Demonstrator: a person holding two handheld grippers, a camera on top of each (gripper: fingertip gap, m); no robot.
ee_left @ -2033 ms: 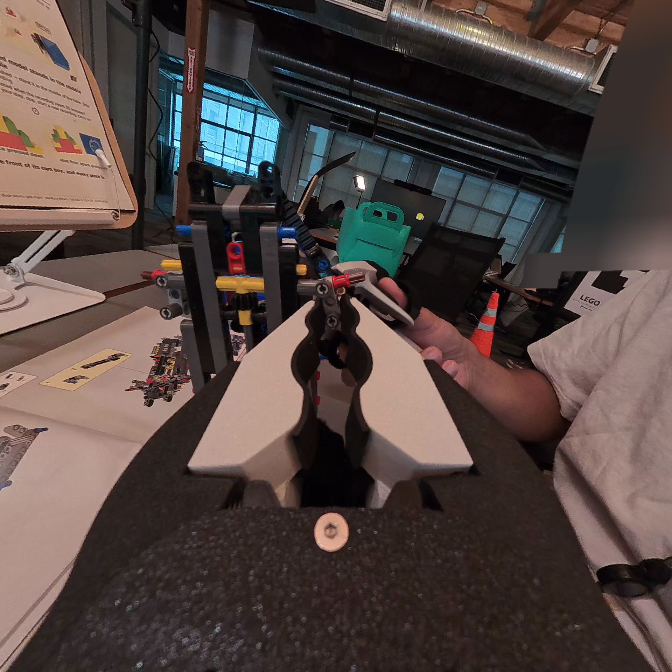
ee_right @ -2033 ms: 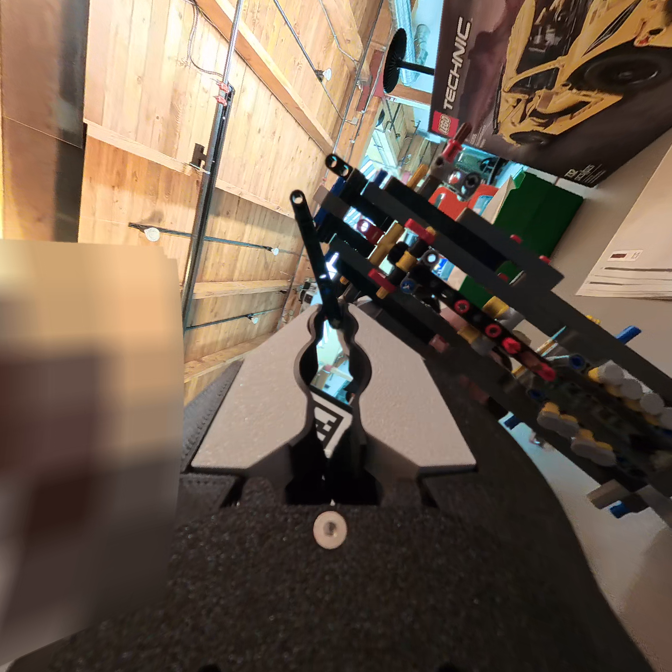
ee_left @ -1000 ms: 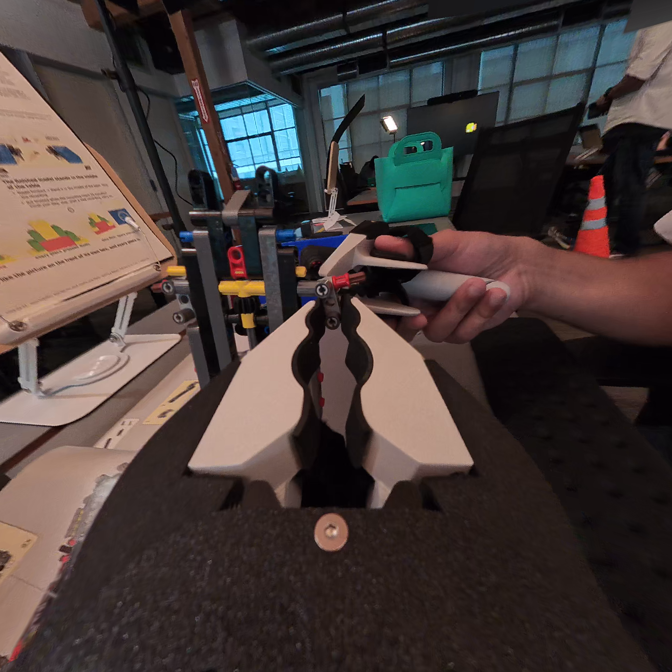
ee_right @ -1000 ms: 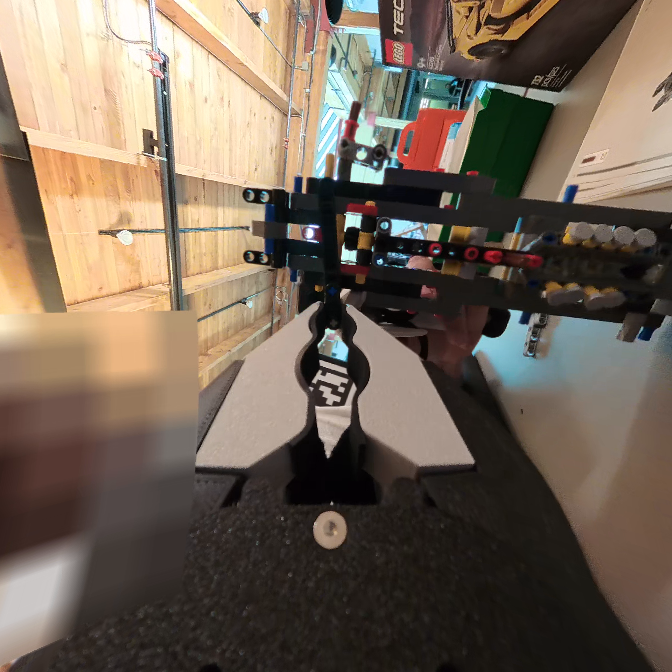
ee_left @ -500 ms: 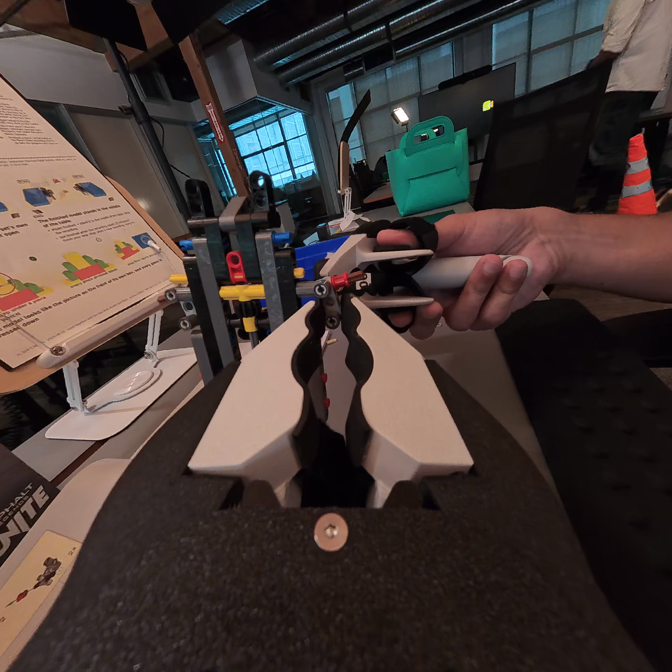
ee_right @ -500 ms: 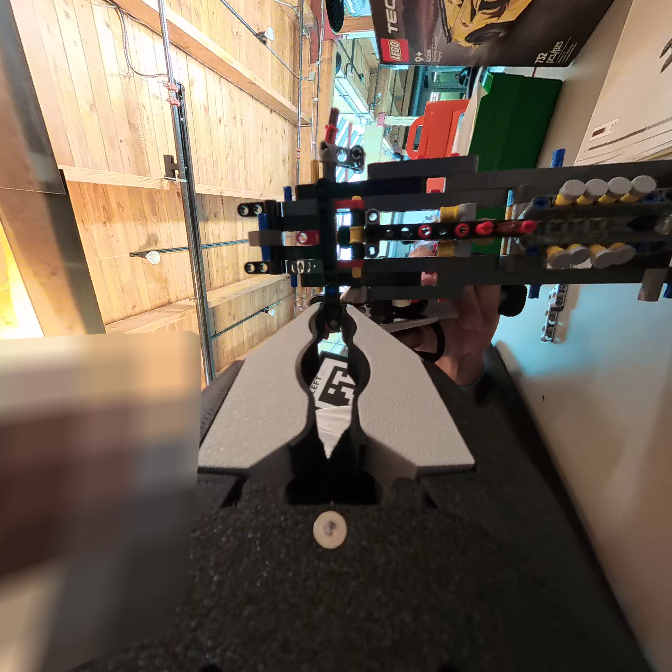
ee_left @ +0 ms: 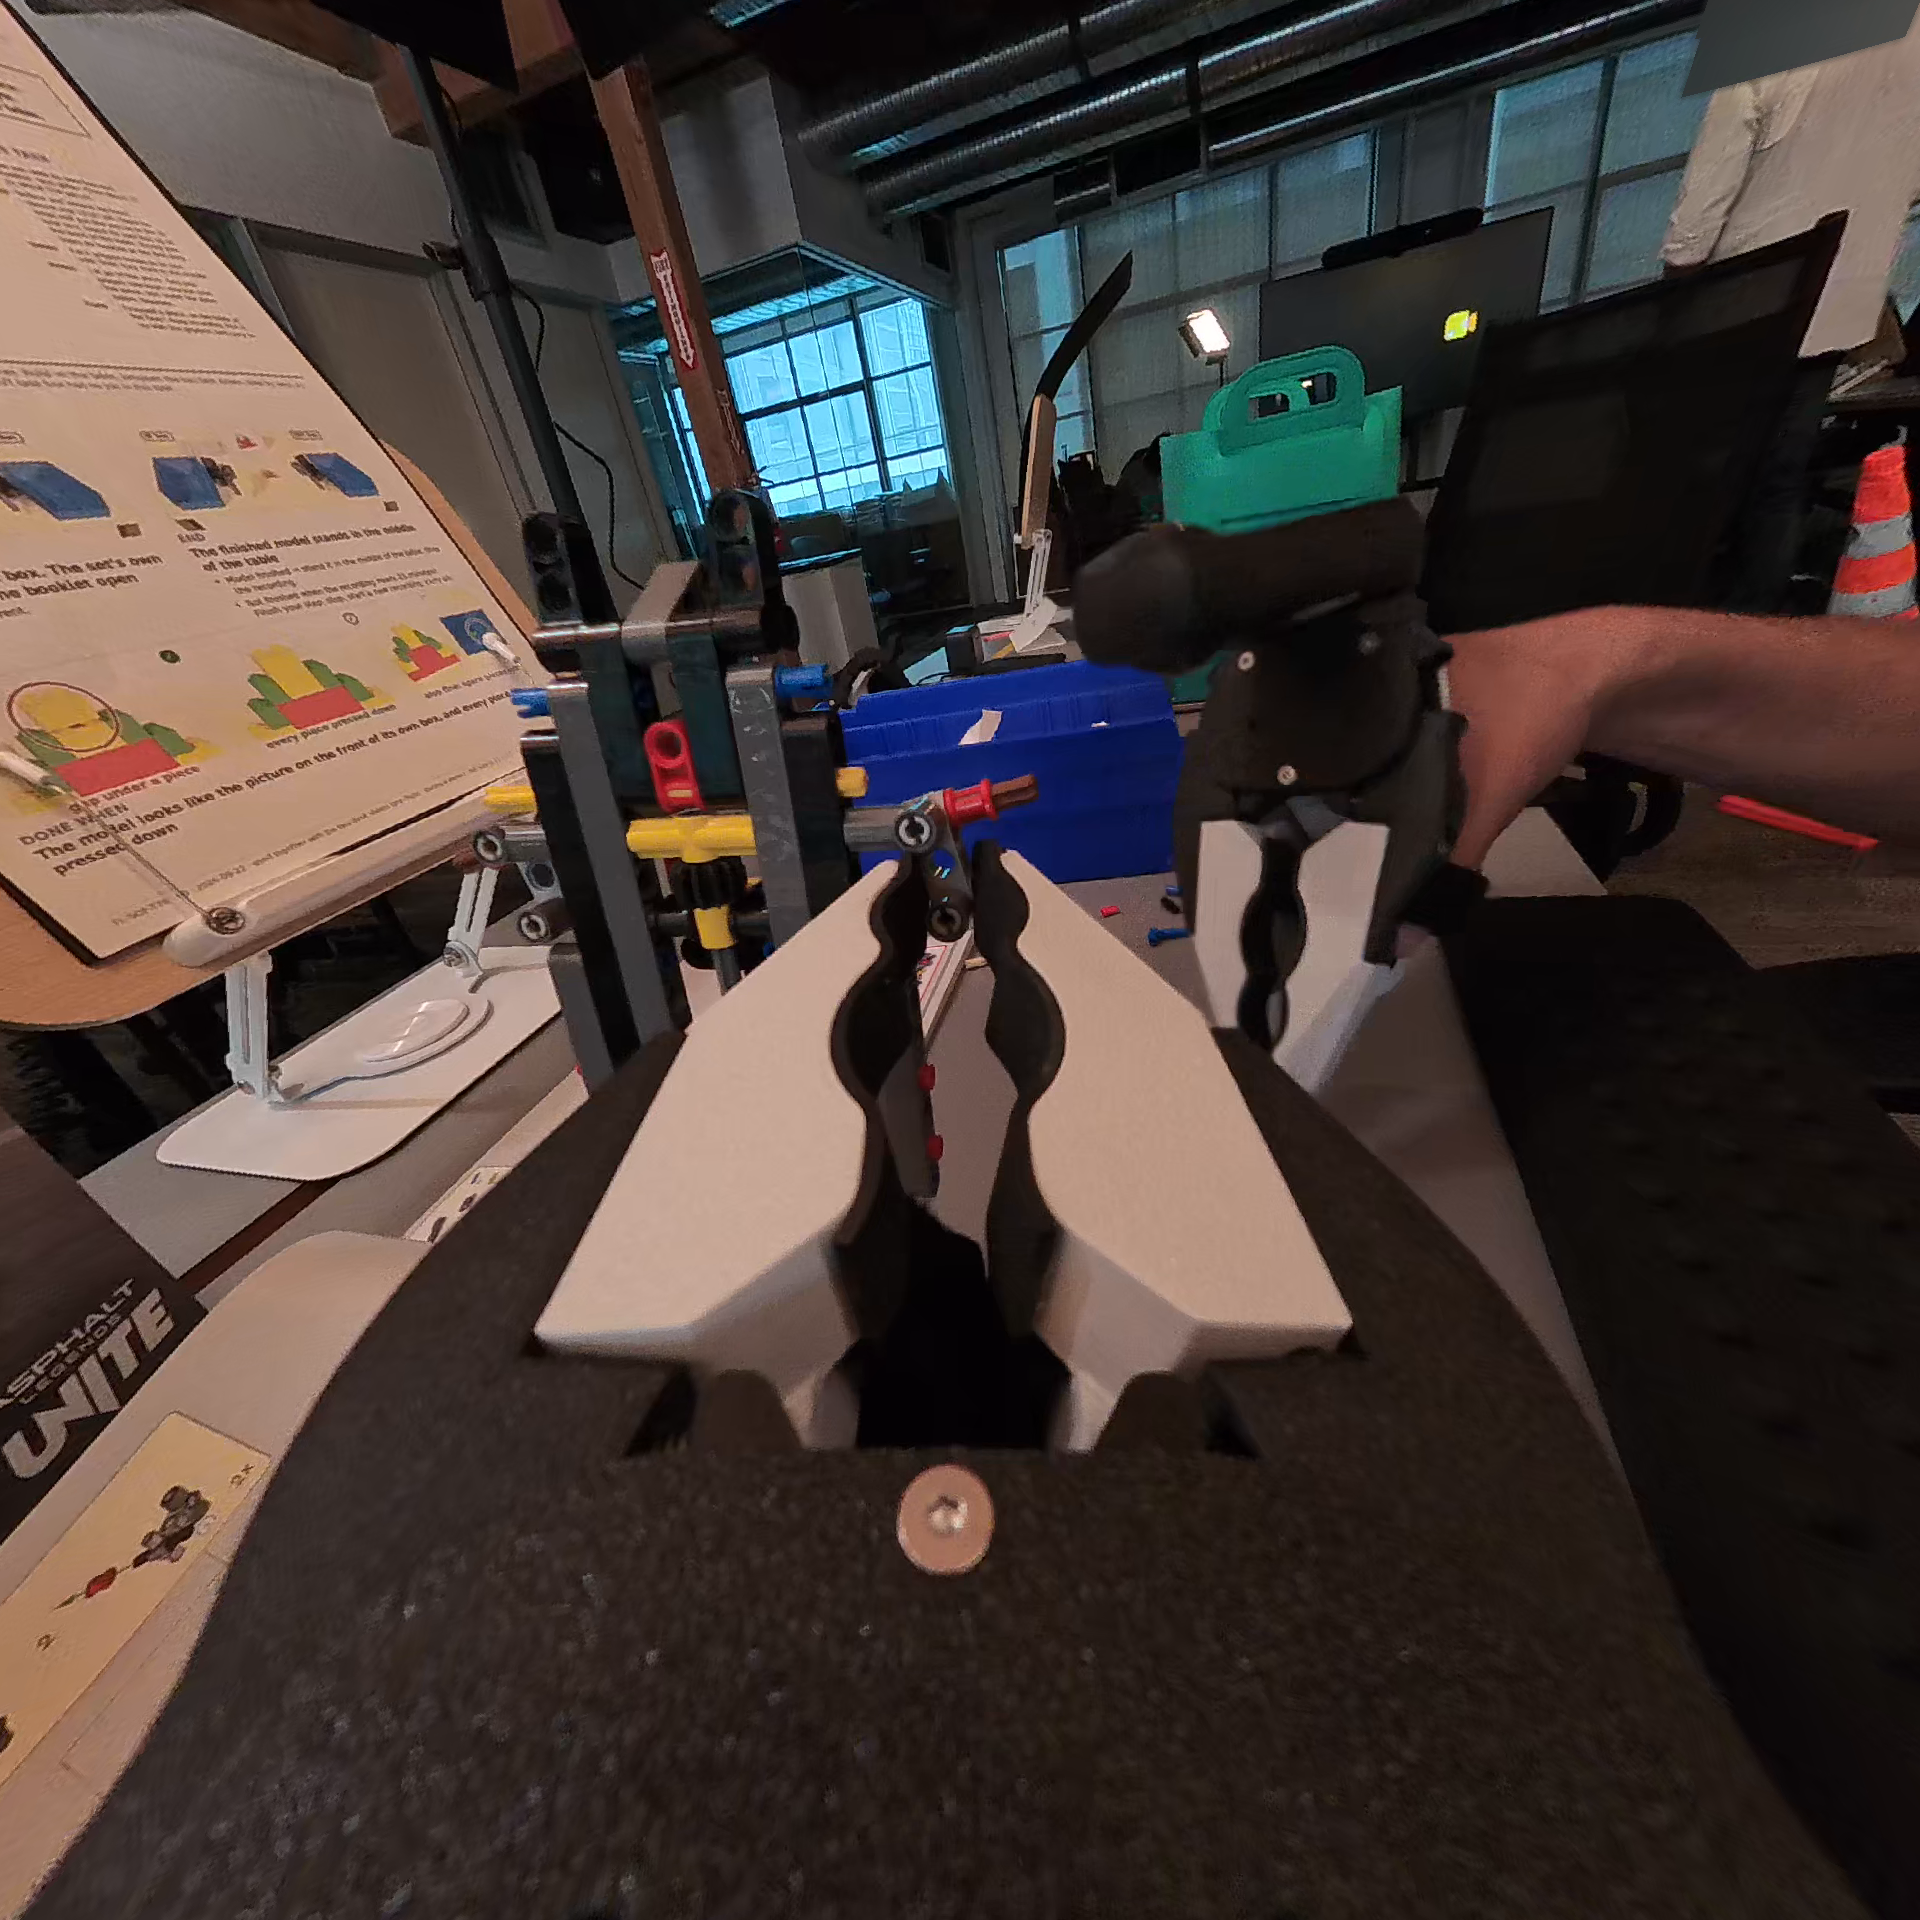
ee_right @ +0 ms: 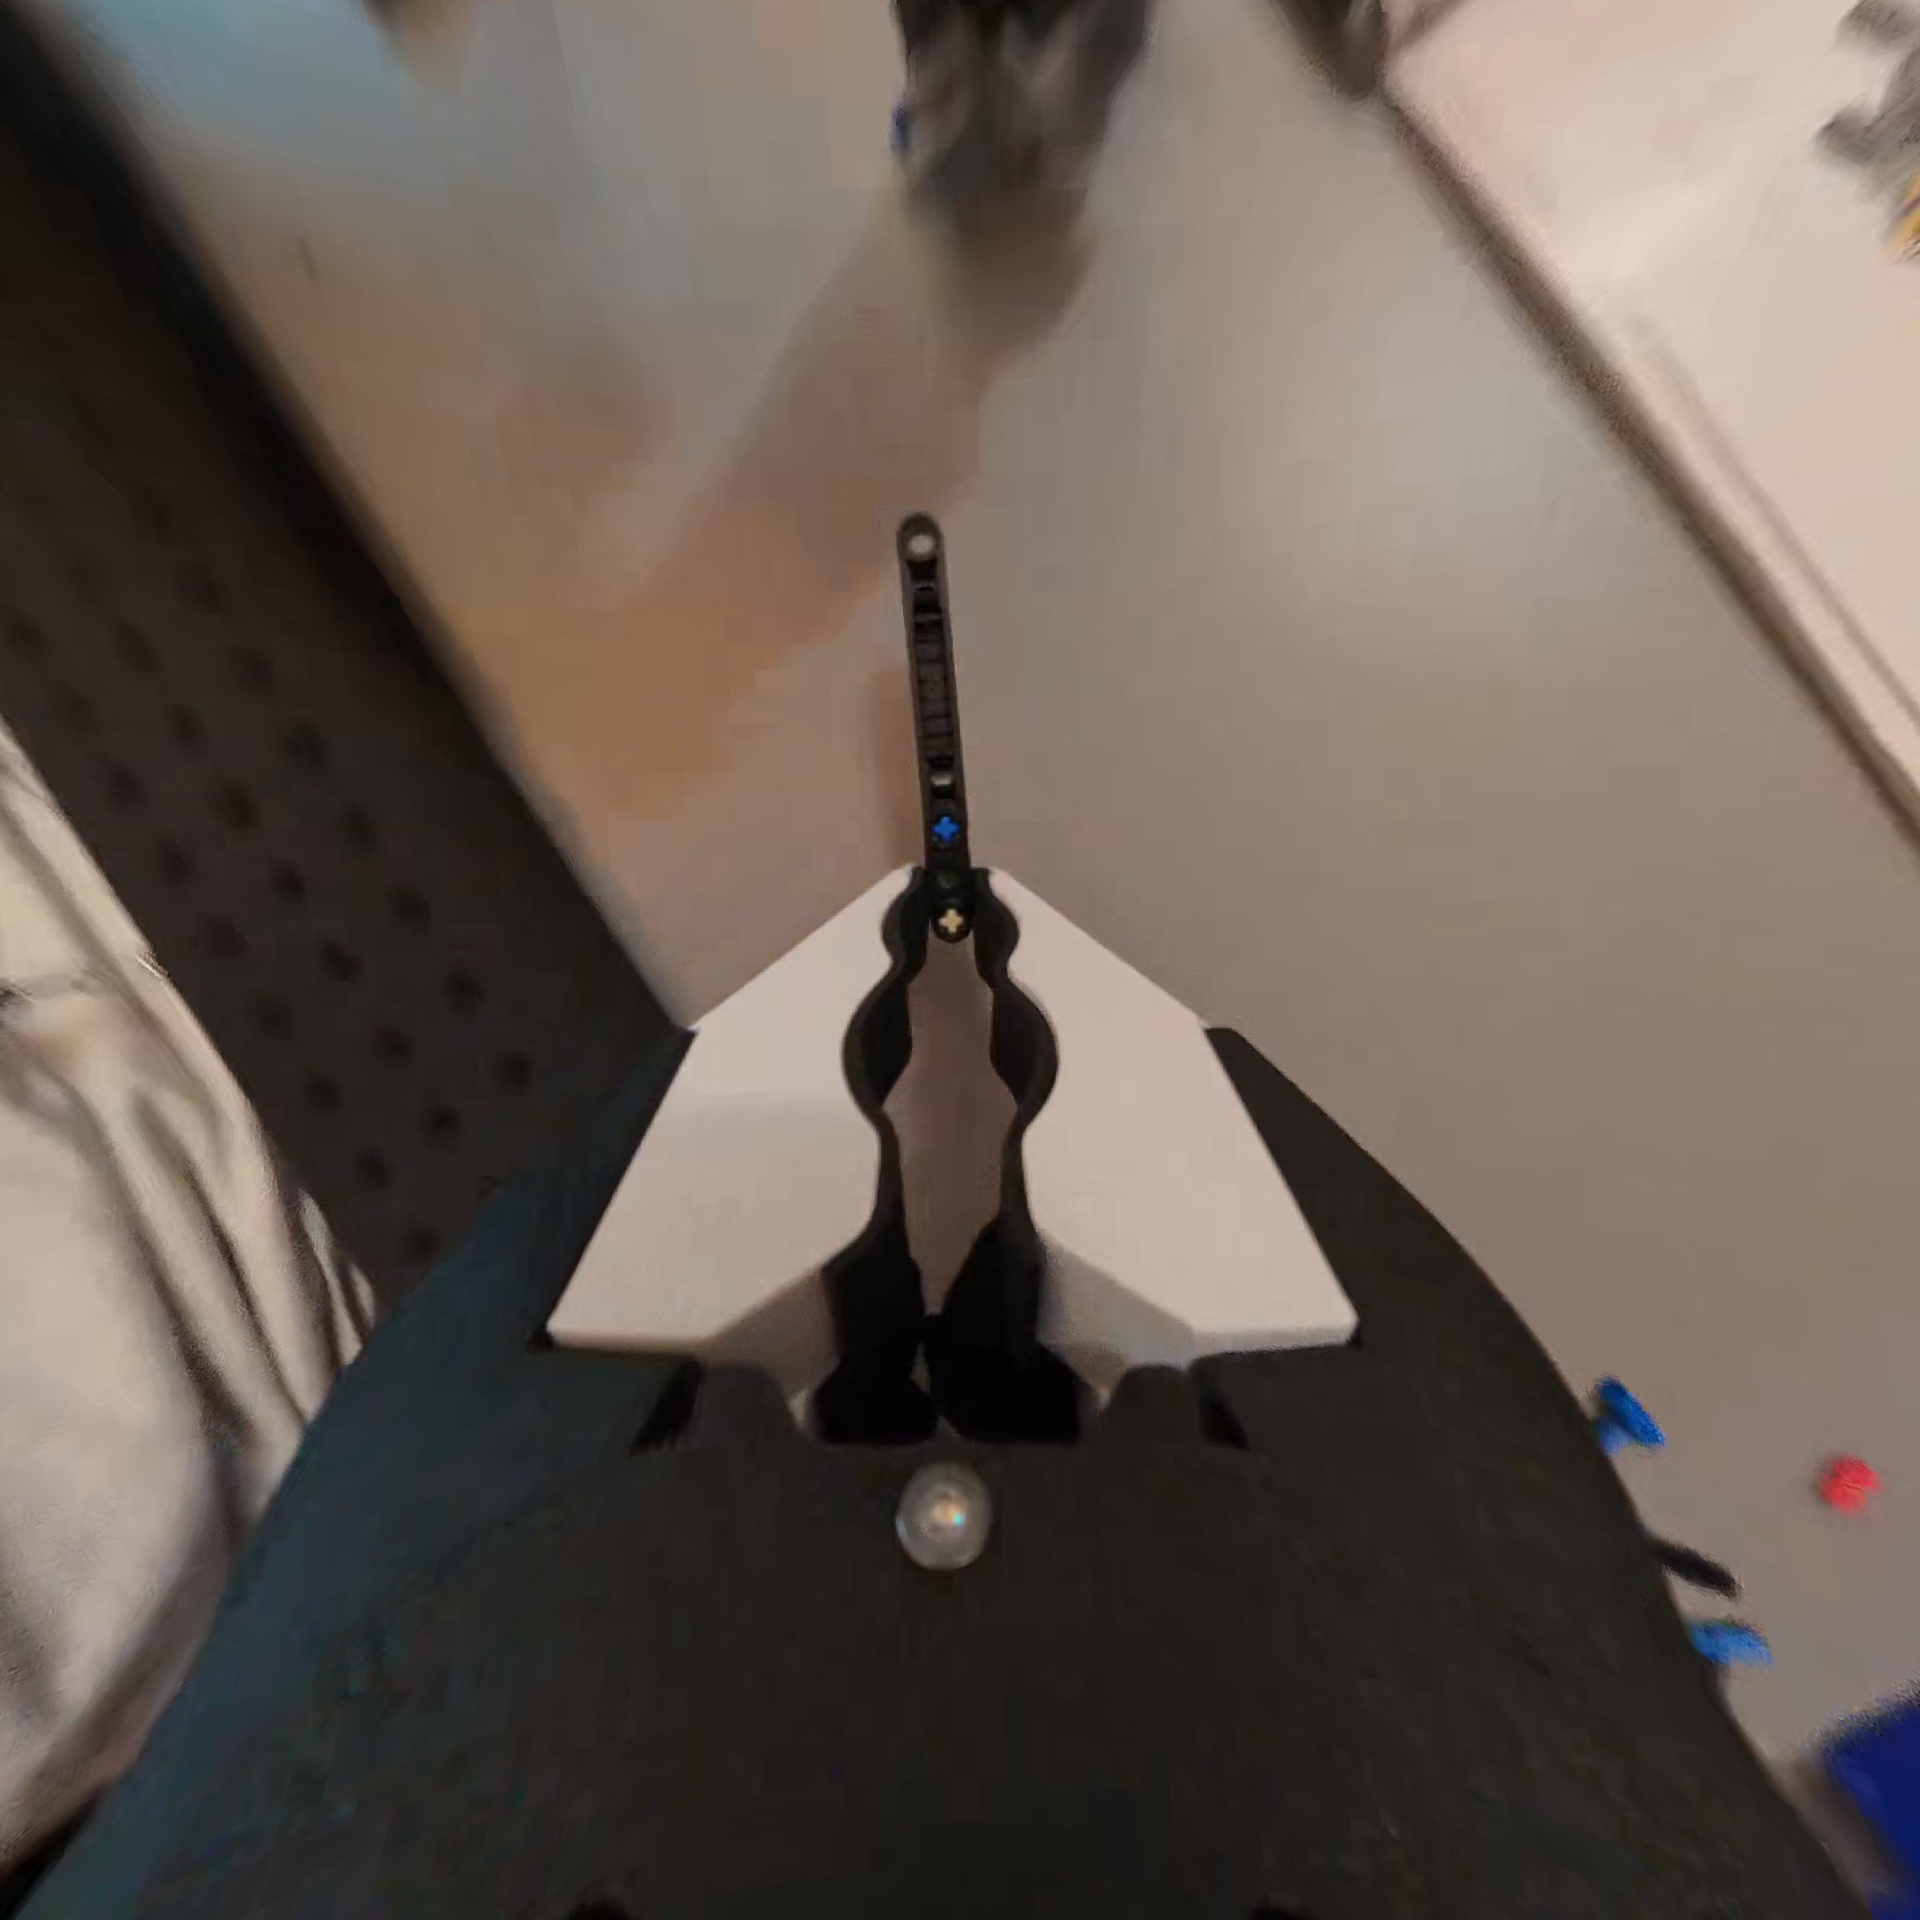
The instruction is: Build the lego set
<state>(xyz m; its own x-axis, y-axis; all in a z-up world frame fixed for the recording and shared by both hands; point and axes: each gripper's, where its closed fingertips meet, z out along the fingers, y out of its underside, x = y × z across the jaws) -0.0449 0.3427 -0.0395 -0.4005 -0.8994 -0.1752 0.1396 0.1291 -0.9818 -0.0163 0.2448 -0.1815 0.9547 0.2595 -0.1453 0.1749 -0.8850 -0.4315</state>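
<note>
The lego model point(ee_left: 675, 769), a black and grey beam frame with yellow, red and blue pins, stands upright in the left wrist view. My left gripper point(ee_left: 943, 883) is shut on a small grey link at the model's right side. My right gripper point(ee_right: 948, 904) is shut on the end of a thin black beam point(ee_right: 933, 686) that carries a blue and a tan pin. It points down at the pale table point(ee_right: 1351, 623), and this view is blurred. The right gripper also shows in the left wrist view point(ee_left: 1273, 997), to the right of the model and apart from it.
An instruction board point(ee_left: 208, 623) on a white stand is at the left, a blue bin point(ee_left: 1039, 769) behind the model, and a black mat point(ee_left: 1714, 1143) at the right. Loose blue point(ee_right: 1626, 1429) and red point(ee_right: 1849, 1481) pieces lie on the table.
My right gripper has come away from the model with the black beam and swung down to face the table. My left gripper still holds the model in the same place.
</note>
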